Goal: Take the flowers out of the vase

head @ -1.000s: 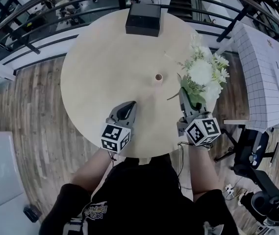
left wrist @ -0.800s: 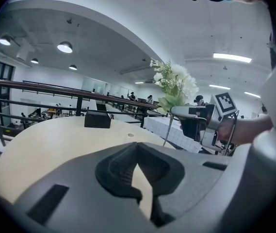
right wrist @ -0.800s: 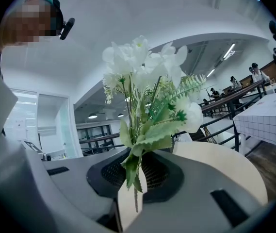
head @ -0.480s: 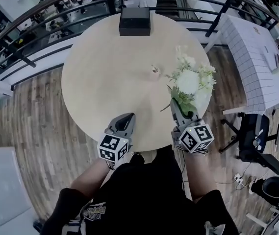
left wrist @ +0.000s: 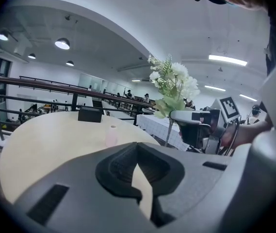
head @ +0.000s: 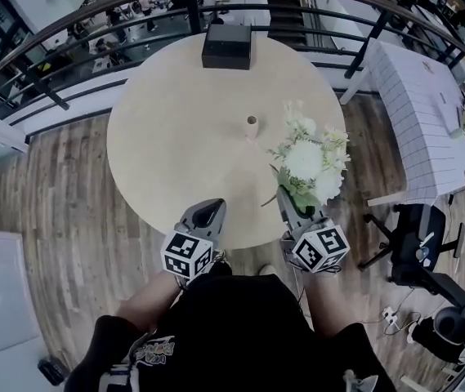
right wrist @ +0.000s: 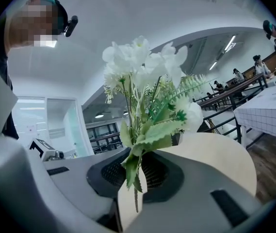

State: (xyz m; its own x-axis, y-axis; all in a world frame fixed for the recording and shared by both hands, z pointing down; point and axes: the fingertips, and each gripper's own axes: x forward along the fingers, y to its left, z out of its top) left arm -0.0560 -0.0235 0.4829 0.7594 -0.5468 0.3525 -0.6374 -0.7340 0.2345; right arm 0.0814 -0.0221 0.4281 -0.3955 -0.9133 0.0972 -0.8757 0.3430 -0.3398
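Flowers (head: 307,160), right claw (head: 284,194) nearer table (head: 183,137) edge

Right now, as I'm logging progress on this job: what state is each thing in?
flowers: out of the vase, held upright by the stems.
vase: standing upright on the table, empty.
right tongs: shut on the flowers.
left tongs: shut, nothing in them.

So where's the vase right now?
In the head view the small vase stands near the middle of the round table, up and left of the white flowers in the right claw.
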